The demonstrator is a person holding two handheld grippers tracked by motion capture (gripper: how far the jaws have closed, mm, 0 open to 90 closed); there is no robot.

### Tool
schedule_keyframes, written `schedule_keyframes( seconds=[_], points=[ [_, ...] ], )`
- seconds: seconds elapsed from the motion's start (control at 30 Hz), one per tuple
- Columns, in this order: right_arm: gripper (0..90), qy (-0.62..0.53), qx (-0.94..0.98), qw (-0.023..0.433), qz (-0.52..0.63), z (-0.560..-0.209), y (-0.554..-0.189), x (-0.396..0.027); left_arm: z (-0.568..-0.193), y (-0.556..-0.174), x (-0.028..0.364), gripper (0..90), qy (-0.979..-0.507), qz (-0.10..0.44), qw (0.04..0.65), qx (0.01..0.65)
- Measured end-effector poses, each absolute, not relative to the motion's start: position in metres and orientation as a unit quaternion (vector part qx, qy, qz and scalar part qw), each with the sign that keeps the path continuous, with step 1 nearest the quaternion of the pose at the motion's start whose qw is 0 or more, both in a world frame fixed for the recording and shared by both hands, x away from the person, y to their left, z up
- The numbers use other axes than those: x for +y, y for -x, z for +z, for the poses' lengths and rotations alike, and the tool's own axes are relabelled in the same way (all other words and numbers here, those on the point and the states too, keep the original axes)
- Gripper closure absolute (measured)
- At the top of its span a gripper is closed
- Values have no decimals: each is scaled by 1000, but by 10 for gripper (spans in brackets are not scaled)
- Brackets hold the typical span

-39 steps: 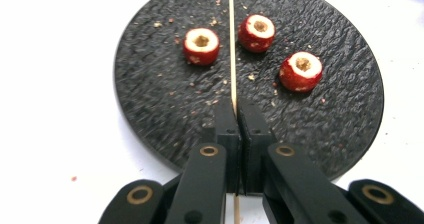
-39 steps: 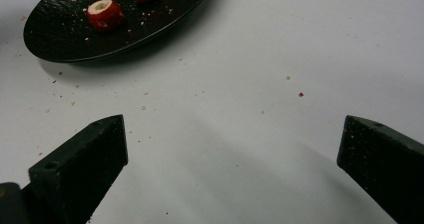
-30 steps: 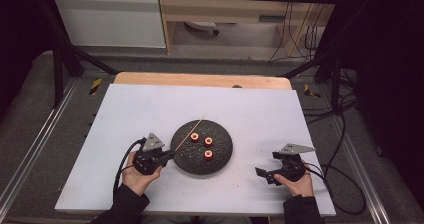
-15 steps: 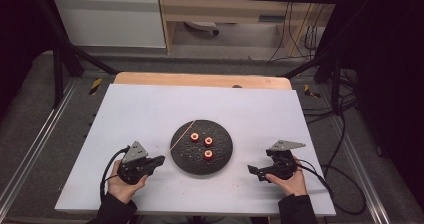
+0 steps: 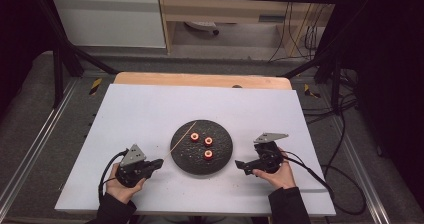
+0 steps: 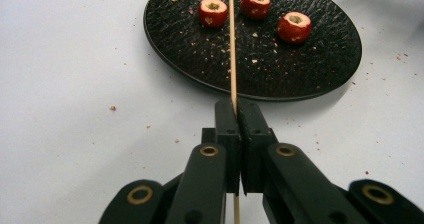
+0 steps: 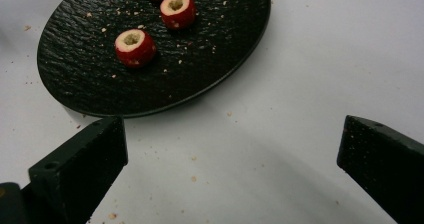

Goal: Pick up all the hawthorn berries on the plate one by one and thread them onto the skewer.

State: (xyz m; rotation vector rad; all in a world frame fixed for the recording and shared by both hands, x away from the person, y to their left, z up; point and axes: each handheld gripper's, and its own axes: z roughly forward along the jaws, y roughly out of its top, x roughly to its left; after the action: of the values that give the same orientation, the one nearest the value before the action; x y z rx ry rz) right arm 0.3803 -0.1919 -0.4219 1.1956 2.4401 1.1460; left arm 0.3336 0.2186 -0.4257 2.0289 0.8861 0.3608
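— What's the left hand-held gripper point(image 6: 235, 109) doing?
— Pinching a thin wooden skewer point(image 6: 232, 44); its tip reaches ahead over the round black textured plate point(image 6: 320, 64) beside three cored red fruit pieces point(image 6: 213, 12).
— And the right hand-held gripper point(image 7: 232, 149)?
— Spread wide, empty, just short of the plate.

Your left gripper point(image 5: 159, 164) sits low at the near left in the high view, jaws pinched tight together and pointing toward the middle. Your right gripper point(image 5: 240, 165) sits at the near right, jaws spread wide, pointing left. Both forearms enter from the bottom edge.
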Motion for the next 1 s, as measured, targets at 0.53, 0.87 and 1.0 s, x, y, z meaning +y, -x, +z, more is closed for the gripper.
schedule_keyframes(
  seconds=[0.53,0.87,1.0],
  points=[
    [65,-372,858,72,346,-411,-406,-137,-427,-336,224,882,-814,140,436,357],
    [170,-332,891,53,306,-400,-419,-101,-427,-337,224,883,-816,143,433,356],
    [230,-319,901,46,290,-401,-423,-91,-428,-336,223,883,-817,143,431,354]
  ],
)
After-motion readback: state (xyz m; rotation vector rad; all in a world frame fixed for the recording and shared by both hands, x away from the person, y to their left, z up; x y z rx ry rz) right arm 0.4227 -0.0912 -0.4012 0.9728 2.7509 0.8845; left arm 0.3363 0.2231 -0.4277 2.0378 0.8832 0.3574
